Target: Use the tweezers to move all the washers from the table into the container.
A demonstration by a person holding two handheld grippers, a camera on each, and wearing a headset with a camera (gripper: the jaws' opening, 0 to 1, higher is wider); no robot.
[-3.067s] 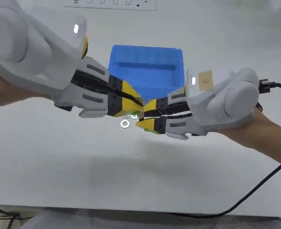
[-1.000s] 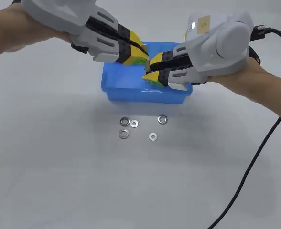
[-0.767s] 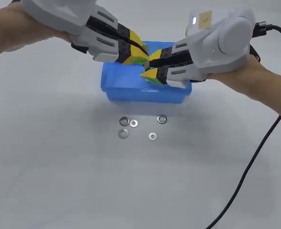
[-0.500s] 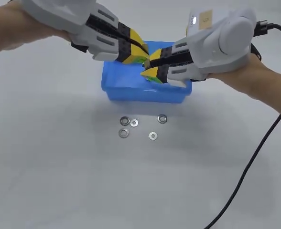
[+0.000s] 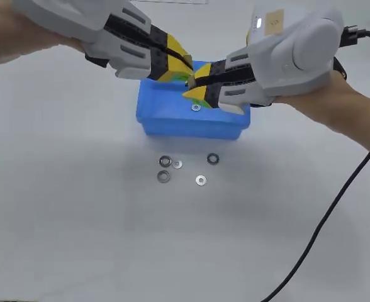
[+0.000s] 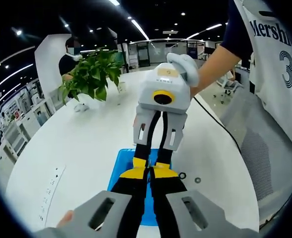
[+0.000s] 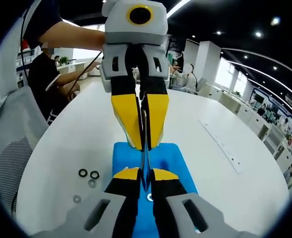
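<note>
Both grippers meet tip to tip over the blue container (image 5: 191, 129), the left gripper (image 5: 185, 68) reaching in from 10 o'clock and the right gripper (image 5: 190, 89) from 3 o'clock, each with jaws pinched nearly closed on the thin tweezers (image 7: 144, 148). One washer (image 5: 196, 107) shows inside it; five more washers (image 5: 201, 180) lie on the table (image 5: 78, 220) at its 6 o'clock

White shells, black-and-yellow jaws on left claw (image 5: 185, 68) and right claw (image 5: 189, 89); black cable (image 5: 333, 207); white numbered jersey (image 6: 277, 74)
</note>
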